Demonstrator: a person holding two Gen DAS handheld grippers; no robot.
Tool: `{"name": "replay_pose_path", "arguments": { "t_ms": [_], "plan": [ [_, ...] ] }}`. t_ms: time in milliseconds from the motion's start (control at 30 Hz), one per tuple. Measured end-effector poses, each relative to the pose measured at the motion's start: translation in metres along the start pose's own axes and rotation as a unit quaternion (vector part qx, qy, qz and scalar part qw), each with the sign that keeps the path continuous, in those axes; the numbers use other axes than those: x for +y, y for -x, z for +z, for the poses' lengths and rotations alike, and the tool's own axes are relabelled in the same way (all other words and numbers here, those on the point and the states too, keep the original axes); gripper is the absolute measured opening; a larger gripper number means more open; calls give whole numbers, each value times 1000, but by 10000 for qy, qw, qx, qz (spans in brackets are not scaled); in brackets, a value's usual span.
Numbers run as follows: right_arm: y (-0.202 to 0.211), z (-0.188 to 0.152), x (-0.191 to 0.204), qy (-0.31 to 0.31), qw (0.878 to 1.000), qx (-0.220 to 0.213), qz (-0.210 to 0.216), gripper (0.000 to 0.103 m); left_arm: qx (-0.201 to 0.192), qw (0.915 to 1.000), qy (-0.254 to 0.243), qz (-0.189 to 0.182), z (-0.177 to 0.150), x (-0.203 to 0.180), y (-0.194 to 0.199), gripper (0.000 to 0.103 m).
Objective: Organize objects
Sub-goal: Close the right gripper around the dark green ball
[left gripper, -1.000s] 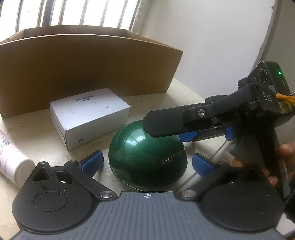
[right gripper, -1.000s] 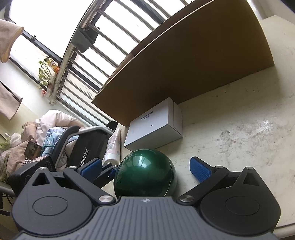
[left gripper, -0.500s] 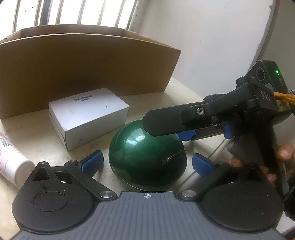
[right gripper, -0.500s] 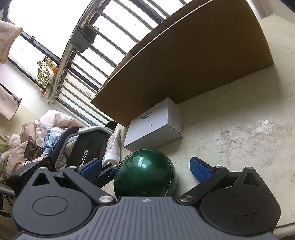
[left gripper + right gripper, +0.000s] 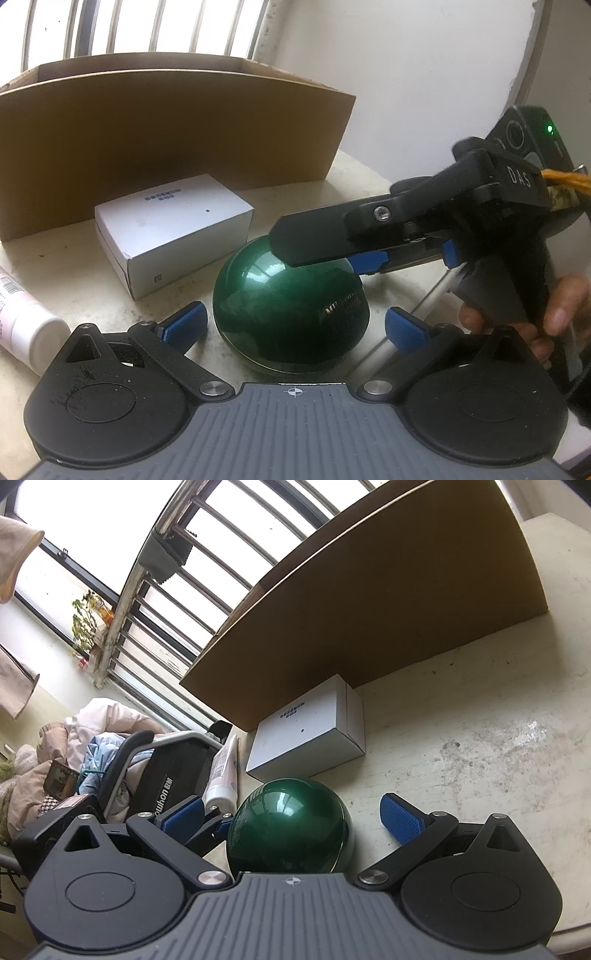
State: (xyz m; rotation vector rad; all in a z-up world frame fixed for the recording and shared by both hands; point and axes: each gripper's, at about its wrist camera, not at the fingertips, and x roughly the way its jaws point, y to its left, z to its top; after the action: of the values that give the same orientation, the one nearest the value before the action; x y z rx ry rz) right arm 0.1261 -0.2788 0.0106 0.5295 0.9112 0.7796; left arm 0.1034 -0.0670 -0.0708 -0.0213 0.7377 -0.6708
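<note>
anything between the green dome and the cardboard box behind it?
Yes: in both wrist views, the small white carton sits between the glossy green dome and the open brown cardboard box, on the pale tabletop.

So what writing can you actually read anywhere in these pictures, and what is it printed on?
"DAS": on the right gripper, on its black body.
"uhon", first letters hidden: on a black bag beside the table.
Gold lettering on the green dome: too blurred to read.
Dark print on the white box: too small to read.
Barcode and print on the white tube: unreadable.
</note>
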Motion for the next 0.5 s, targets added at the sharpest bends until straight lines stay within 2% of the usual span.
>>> {"name": "replay_pose_path", "arguments": {
  "t_ms": [133,233,367,500],
  "plan": [
    [-3,1,8,174,9996,74,-195,103,-11,9998,-150,105,-1,-6,-2,103],
    [-5,2,19,386,9977,226,-506,103,-64,9995,-230,221,-3,-10,-2,103],
    [-1,-1,40,1007,9920,242,-727,103,-226,9994,-116,234,-6,-11,-1,102],
    [-3,-5,57,1510,9834,307,-961,102,-274,9986,-236,398,-8,-16,-3,97]
  ]
}}
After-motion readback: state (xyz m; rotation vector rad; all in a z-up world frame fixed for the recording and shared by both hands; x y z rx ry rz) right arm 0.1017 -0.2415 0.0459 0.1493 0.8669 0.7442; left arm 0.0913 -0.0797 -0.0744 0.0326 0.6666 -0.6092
